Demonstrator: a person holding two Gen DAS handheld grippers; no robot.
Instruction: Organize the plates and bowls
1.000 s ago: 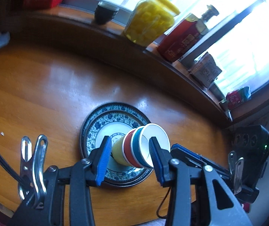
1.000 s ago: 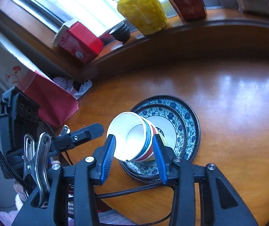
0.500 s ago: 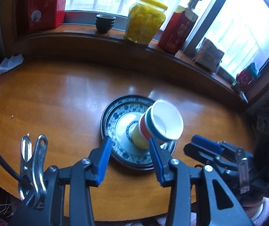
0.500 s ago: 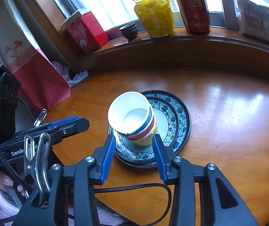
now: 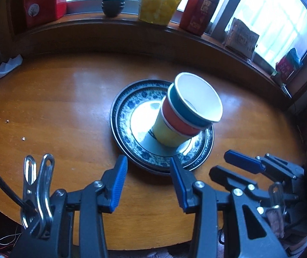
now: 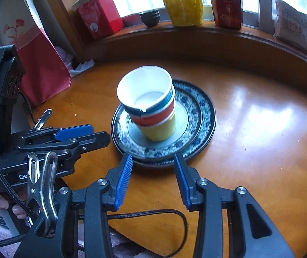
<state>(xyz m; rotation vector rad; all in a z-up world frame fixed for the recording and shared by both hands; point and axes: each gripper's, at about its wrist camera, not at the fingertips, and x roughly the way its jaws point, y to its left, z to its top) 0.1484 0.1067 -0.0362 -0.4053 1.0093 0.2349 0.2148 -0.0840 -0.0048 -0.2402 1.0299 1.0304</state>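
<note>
Two stacked blue-patterned plates (image 5: 127, 116) (image 6: 200, 111) rest in the middle of the round wooden table. On them stands a stack of three nested paper cups (image 5: 185, 111) (image 6: 151, 107): yellow at the bottom, red in the middle, teal on top. The stack leans slightly. My left gripper (image 5: 148, 159) hovers open and empty at the plates' near rim. My right gripper (image 6: 152, 158) is also open and empty, just short of that rim. Each shows in the other's view: the right gripper (image 5: 220, 162) low at the right, the left gripper (image 6: 99, 133) at the left.
The windowsill behind holds a yellow jar (image 5: 161, 0), red boxes (image 5: 200, 6) (image 6: 99, 18), small dark bowls (image 5: 113, 6) and packets (image 5: 242, 36). A red bag (image 6: 41, 64) and tissue stand left of the table. A black cable (image 6: 153, 215) runs along the near edge.
Both grippers have drawn back from the cup stack to the plates' near rim and rolled more level. The cups and plates have stayed put, and the jaws' gaps are unchanged.
</note>
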